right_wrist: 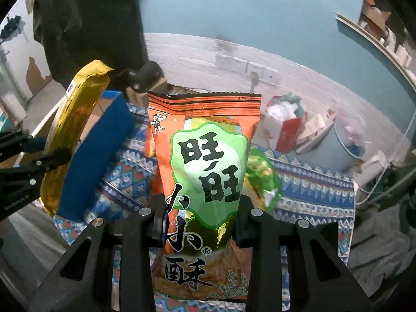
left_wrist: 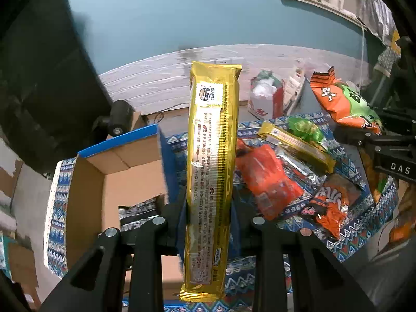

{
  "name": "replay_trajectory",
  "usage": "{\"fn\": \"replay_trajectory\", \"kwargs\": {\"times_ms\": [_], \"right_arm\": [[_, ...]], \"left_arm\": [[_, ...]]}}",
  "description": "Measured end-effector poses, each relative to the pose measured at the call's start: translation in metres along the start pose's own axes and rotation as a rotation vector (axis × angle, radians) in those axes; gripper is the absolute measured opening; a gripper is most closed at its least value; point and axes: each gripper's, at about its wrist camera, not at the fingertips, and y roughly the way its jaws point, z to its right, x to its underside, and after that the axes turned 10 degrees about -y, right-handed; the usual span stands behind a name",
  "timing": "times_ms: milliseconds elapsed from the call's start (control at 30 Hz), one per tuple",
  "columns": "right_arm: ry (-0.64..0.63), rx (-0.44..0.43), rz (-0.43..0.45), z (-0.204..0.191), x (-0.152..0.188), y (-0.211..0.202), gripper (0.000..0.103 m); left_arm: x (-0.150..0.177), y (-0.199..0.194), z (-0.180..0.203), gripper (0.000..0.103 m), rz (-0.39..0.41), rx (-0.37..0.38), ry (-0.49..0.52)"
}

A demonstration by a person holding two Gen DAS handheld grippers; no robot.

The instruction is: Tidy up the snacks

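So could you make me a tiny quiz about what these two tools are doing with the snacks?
1. True or false: the left tool is shut on a long gold packet.
2. What does the right tool hold? A) a tin B) an orange and green snack bag C) nothing
3. Fill in: the open cardboard box has a ____ outside.

Key: 1 true; 2 B; 3 blue.

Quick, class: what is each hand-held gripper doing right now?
Left hand-held gripper: shut on the long gold packet.
Right hand-held gripper: shut on the orange snack bag.
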Motion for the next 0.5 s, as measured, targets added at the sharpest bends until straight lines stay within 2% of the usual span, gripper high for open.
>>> {"fn": "replay_trajectory", "kwargs": {"times_ms": [500], "right_arm": [[-0.109, -0.089, 0.022, -0.072, -0.058, 0.020, 0.034]], "left_arm": [[0.010, 0.005, -0.083, 0.029, 0.004, -0.058, -0.132]]}}
